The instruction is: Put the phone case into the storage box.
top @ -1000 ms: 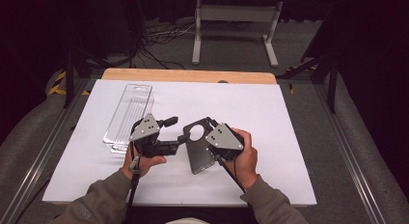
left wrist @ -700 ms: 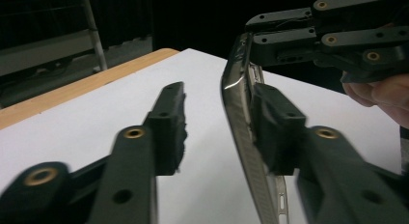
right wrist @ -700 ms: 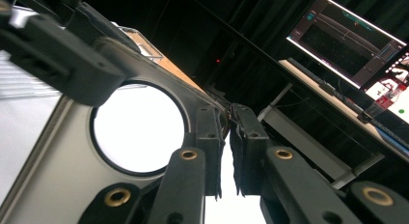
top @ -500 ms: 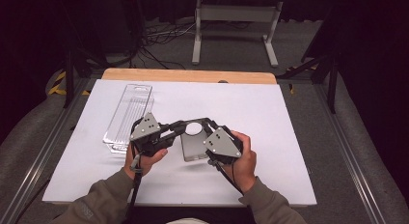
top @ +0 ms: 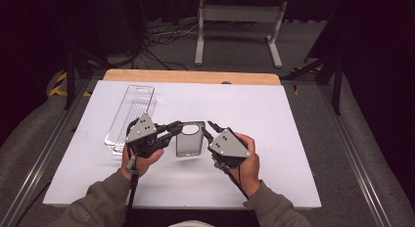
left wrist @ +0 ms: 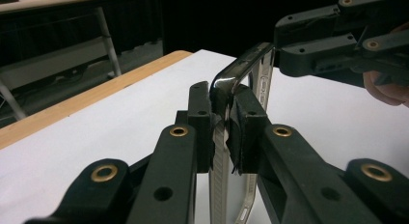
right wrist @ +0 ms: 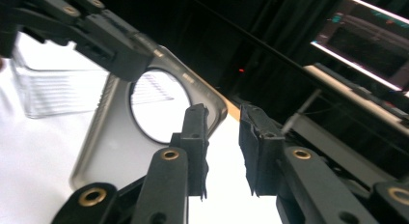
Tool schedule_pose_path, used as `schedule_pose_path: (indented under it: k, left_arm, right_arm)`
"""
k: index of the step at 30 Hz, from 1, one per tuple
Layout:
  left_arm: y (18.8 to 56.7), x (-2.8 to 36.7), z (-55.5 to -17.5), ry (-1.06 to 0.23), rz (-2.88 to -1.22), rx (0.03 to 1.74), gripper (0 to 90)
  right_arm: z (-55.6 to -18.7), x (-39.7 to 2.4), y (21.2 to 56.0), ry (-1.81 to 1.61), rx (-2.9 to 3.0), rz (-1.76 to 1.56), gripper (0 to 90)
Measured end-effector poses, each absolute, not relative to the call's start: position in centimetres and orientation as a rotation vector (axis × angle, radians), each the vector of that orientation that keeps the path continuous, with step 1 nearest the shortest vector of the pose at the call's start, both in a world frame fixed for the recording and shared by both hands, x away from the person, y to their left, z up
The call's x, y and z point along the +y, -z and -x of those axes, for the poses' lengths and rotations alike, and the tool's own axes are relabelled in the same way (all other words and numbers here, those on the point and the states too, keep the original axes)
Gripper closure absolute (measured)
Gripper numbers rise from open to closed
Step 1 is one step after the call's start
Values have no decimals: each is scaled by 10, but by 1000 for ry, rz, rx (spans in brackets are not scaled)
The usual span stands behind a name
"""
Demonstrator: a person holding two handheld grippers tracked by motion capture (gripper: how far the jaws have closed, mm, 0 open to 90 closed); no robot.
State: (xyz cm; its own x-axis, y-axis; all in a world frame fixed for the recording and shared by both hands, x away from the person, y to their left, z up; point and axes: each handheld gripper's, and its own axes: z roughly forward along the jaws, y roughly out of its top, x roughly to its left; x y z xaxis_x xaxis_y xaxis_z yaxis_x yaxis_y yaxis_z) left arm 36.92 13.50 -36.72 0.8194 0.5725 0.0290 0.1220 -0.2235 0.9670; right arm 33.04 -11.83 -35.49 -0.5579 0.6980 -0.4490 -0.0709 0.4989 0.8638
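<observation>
A translucent grey phone case (top: 188, 143) with a round camera hole hangs just above the white table (top: 274, 119). My left gripper (top: 176, 128) is shut on its upper left edge. In the left gripper view the pads (left wrist: 243, 122) pinch the case's rim (left wrist: 226, 86). My right gripper (top: 211, 126) stands open just right of the case. Its jaws have just been opening, and in the right gripper view nothing lies between its fingers (right wrist: 193, 137). There the case (right wrist: 113, 142) sits to their left, with the left gripper (right wrist: 120, 50) on it.
A long clear plastic package (top: 131, 115) lies on the table's left side, also visible as a ribbed clear tray (right wrist: 53, 91). A wooden strip (top: 191, 77) runs along the table's far edge. Metal stand legs (top: 235, 26) rise beyond the table.
The left gripper has shut on the case's upper edge. The right gripper, which held the case, has let go and opened. The case has shifted a little left and squared up.
</observation>
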Motion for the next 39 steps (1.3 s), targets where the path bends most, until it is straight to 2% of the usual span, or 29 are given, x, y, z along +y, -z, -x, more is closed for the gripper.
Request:
schedule_pose_path:
  k: [6,10,15,18,20,29,36,39]
  left_arm:
    - [368,143,-368,-464,-1770,535,810]
    - [367,146,-368,-475,-1772,531,810]
    - [368,149,-369,-498,-1766,540,810]
    - [367,150,-369,-493,-1766,540,810]
    - [367,150,-370,-501,-1758,539,810]
    - [363,158,-369,-523,-1747,547,810]
    - [359,164,-368,-540,-1728,553,810]
    - [359,166,-368,-544,-1724,556,810]
  right_arm:
    - [-333,-127,360,-1307,1985,-510,640]
    - [-334,-131,369,-1310,2019,-491,595]
    - [-330,-142,380,-1314,2036,-476,494]
    - [-329,-145,383,-1299,2040,-480,475]
    - [-328,-149,389,-1277,2048,-475,422]
    - [-323,-155,402,-1288,2054,-464,342]
    - [-319,-156,419,-1291,2069,-492,228]
    - [-316,-159,424,-1303,2063,-520,217]
